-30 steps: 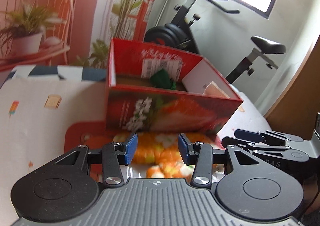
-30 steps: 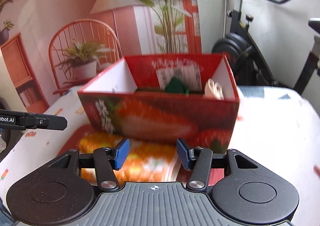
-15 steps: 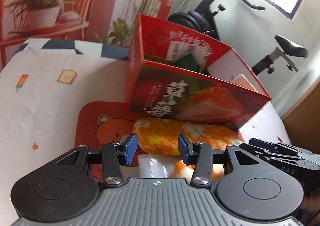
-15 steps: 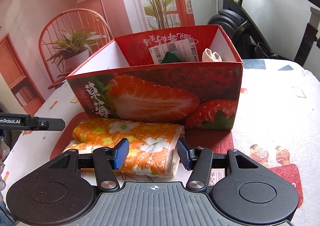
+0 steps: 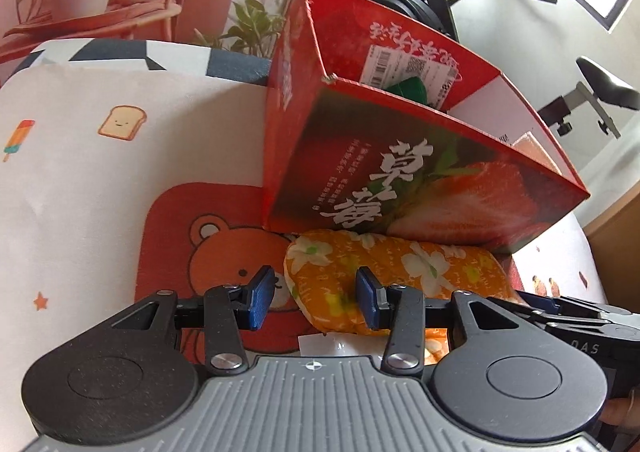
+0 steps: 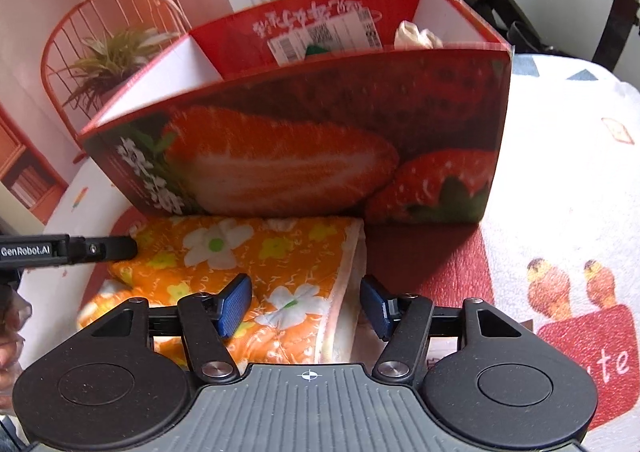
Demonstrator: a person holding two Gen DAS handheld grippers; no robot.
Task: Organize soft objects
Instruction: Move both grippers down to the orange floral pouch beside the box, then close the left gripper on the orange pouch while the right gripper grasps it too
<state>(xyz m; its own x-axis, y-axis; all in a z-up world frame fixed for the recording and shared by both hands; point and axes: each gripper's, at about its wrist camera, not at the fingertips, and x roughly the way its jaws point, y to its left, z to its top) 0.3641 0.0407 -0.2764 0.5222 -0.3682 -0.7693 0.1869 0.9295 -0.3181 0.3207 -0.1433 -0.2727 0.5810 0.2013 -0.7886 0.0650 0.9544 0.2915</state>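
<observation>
Because the folded orange floral cloth (image 6: pixel 256 264) is probably light, limp and squashy, pinching its two thick ends seems safest. It lies against the strawberry box (image 6: pixel 320 156), long axis along the front wall. Left tool (image 5: pixel 316 302) stands half-open, empty, astride one end; right tool (image 6: pixel 306 306) is opening, pads clear.

Printed tablecloth (image 5: pixel 80 172) carries red bear mat (image 5: pixel 208 236); strawberry box (image 5: pixel 400 188) stands on it.

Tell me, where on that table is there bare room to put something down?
Free: the white cloth left of the strawberry box, and the cloth on the box's right. Crowded: the red bear mat in front of the box, where the orange flowered bundle lies against it with both grippers close over it.
</observation>
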